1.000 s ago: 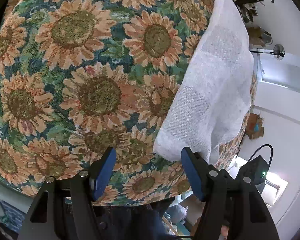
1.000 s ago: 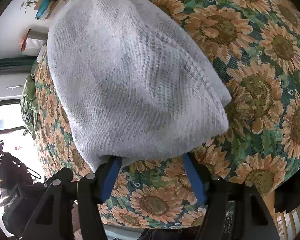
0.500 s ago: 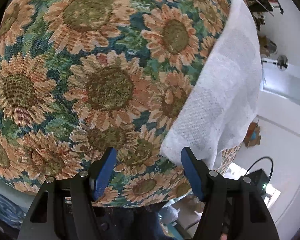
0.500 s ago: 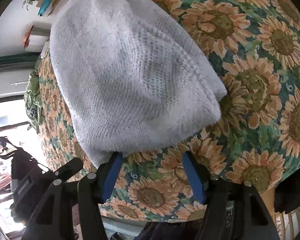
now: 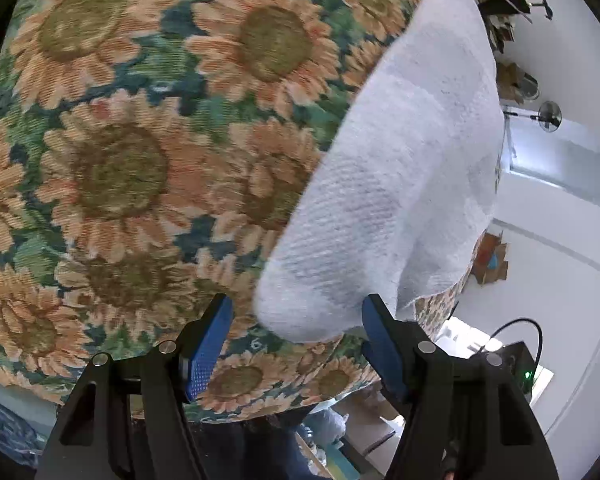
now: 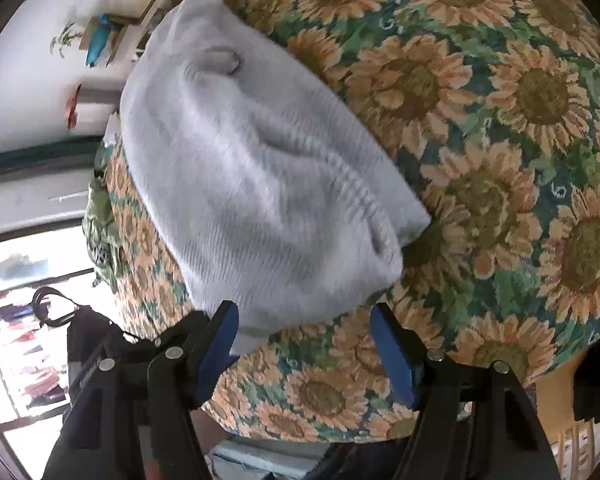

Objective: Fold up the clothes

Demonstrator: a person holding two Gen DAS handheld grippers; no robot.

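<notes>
Both tongs are standing open, gripping nothing: the left gripper (image 5: 296, 330) and the right gripper (image 6: 304, 330), whose jaws have just been widening, are each straddling a near corner of the white cloth (image 6: 260, 184). It is lying folded on the sunflower tablecloth (image 5: 120, 160); further folds likely remain.

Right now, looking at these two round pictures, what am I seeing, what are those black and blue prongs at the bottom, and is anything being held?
Each picture comes from a small wide-angle camera mounted on a handheld gripper, one in each of a person's hands. The black arms with blue pads are the gripper's two fingers. One view shows the left gripper, the other the right gripper. Both look down at a sunflower tablecloth with a folded white knitted garment lying on it. Both grippers are open with the garment's near edge between their pads, and the right jaws have just been opening. Nothing looks clamped yet.
</notes>
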